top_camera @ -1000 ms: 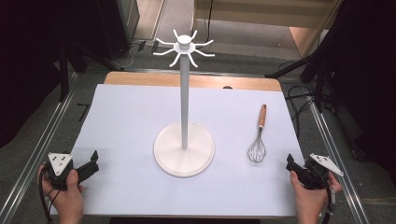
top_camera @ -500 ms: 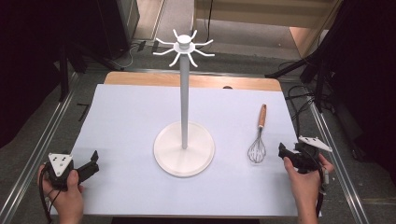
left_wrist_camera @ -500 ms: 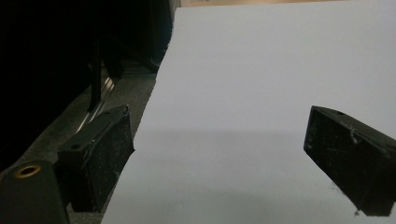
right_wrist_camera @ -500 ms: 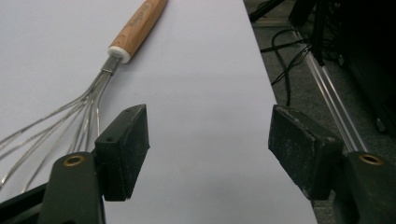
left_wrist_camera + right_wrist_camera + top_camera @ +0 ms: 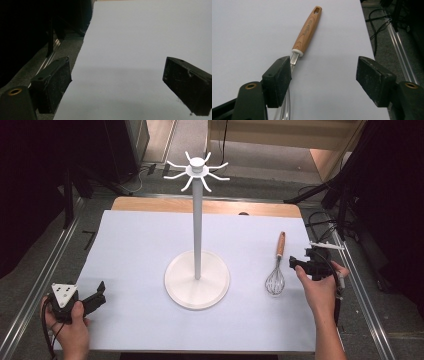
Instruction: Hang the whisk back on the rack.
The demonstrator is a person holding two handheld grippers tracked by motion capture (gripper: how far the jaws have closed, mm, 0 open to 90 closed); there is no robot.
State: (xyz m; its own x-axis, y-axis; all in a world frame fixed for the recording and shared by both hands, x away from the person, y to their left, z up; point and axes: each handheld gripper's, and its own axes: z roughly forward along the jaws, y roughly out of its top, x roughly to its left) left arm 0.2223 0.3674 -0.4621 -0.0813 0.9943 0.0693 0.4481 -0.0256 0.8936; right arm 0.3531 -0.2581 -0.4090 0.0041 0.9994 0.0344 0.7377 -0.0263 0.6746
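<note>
Overhead camera faces forward; gripper cameras skim the table (image 5: pixel 140 250) (close).

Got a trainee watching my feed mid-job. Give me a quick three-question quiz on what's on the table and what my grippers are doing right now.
1. True or false: the right gripper is shut on the whisk.
2. Which end of the whisk points toward the person: A) wooden handle, B) wire loops?
3. Fill in: the left gripper holds ____ between its jaws.

Key
1. False: in the right gripper view its jaws stand wide apart, the whisk's neck behind the left jaw.
2. B.
3. Nothing; bare white table cover shows between them. The white hook stand sits mid-table, untouched.
</note>
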